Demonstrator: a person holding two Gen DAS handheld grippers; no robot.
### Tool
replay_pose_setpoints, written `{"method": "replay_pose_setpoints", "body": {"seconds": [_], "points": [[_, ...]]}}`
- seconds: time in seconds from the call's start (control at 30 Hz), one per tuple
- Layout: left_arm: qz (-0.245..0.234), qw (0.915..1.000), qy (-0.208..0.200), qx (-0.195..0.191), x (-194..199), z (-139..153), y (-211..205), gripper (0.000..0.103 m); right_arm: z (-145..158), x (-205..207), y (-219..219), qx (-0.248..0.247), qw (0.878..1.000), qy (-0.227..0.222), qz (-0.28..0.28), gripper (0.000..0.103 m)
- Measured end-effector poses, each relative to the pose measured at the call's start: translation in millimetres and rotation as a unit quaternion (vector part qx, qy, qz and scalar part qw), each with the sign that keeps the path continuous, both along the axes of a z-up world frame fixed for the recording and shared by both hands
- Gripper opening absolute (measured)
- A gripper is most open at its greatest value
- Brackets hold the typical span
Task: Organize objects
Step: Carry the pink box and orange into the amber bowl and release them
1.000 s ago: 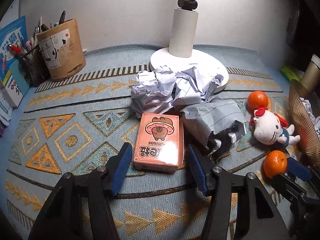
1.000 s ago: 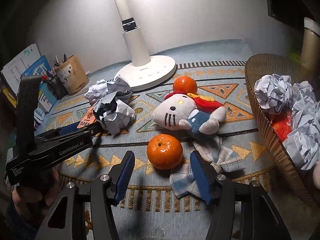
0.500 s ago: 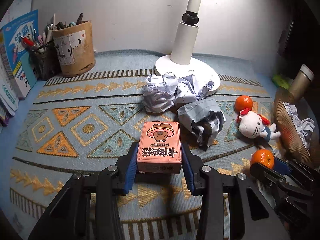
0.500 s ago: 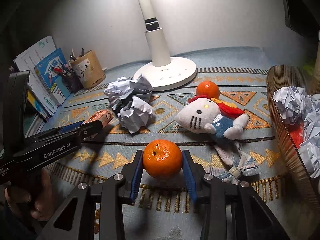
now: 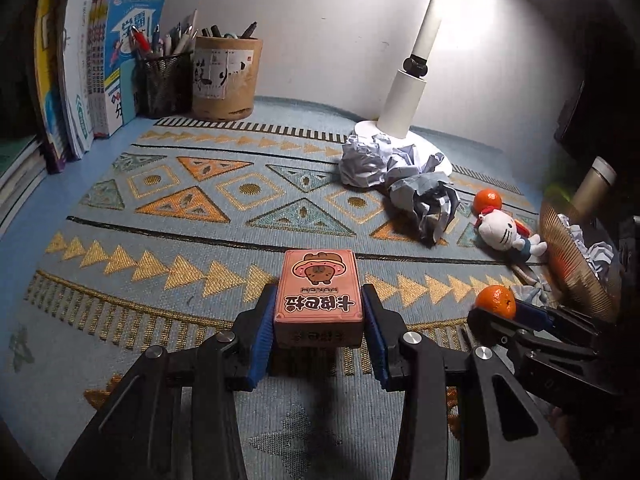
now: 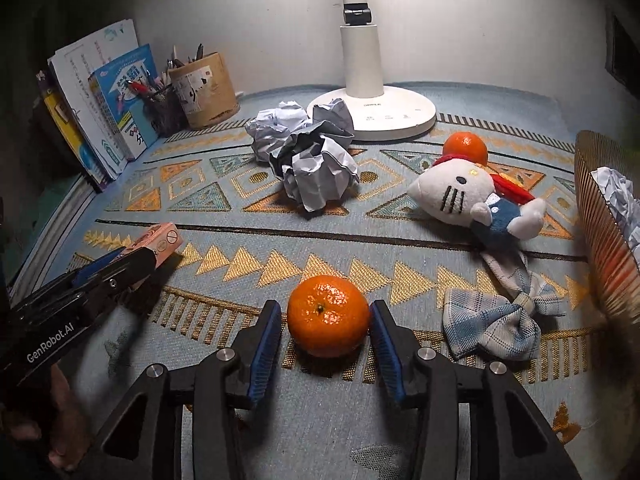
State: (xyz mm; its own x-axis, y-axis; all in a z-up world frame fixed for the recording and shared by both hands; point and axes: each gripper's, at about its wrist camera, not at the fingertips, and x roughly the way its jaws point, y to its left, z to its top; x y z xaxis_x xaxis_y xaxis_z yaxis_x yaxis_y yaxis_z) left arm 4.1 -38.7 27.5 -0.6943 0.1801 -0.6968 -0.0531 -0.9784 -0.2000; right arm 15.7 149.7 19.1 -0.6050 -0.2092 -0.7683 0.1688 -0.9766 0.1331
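Observation:
My left gripper (image 5: 319, 310) is shut on a pink card box (image 5: 319, 286) and holds it above the patterned mat (image 5: 200, 216). The box also shows in the right wrist view (image 6: 158, 242), sticking out of the left gripper at the left edge. My right gripper (image 6: 328, 322) is shut on an orange mandarin (image 6: 328, 314), also seen in the left wrist view (image 5: 496, 300). A second mandarin (image 6: 465, 147) lies behind a white cat plush (image 6: 472, 196). Crumpled paper balls (image 6: 308, 152) lie by the lamp base.
A white desk lamp (image 6: 372, 108) stands at the back. A brown pen pot (image 5: 226, 76), a mesh pen holder (image 5: 164, 80) and books (image 5: 108, 64) stand at the back left. A wicker basket (image 6: 600, 216) with crumpled paper is at the right. A plaid bow (image 6: 496, 316) lies near it.
Both grippers closed, the left on the card box and the right on the mandarin. Both then drew back from the lamp with their objects, and the left turned leftward.

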Motion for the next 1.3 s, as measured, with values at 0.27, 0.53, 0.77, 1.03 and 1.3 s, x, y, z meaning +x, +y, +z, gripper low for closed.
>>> {"method": "replay_pose_setpoints", "body": {"seconds": [0.27, 0.53, 0.77, 1.03, 1.3], "points": [[-0.004, 1.0, 0.0, 0.009, 0.1, -1.1, -2.6, 0.038, 2.6, 6.2, -8.7, 0.039, 0.999, 0.024, -0.011, 0.05], [-0.006, 0.9999, 0.0, -0.015, 1.5, 1.8, 5.5, 0.038, 11.1, 16.2, 1.5, -0.001, 1.0, 0.023, -0.008, 0.037], [-0.062, 0.9975, 0.034, 0.003, 1.2, 48.0, 52.5, 0.038, 87.7, 49.2, 63.5, -0.028, 0.992, 0.107, -0.055, 0.037], [-0.205, 0.9758, 0.058, 0.05, -25.7, 100.6, 178.1, 0.038, 127.2, 38.3, 190.3, -0.013, 0.97, 0.122, -0.211, 0.037], [-0.264, 0.9632, 0.041, 0.03, -47.1, 72.2, 268.6, 0.038, 113.8, 9.1, 254.7, -0.025, 0.961, 0.094, -0.259, 0.037]]}}
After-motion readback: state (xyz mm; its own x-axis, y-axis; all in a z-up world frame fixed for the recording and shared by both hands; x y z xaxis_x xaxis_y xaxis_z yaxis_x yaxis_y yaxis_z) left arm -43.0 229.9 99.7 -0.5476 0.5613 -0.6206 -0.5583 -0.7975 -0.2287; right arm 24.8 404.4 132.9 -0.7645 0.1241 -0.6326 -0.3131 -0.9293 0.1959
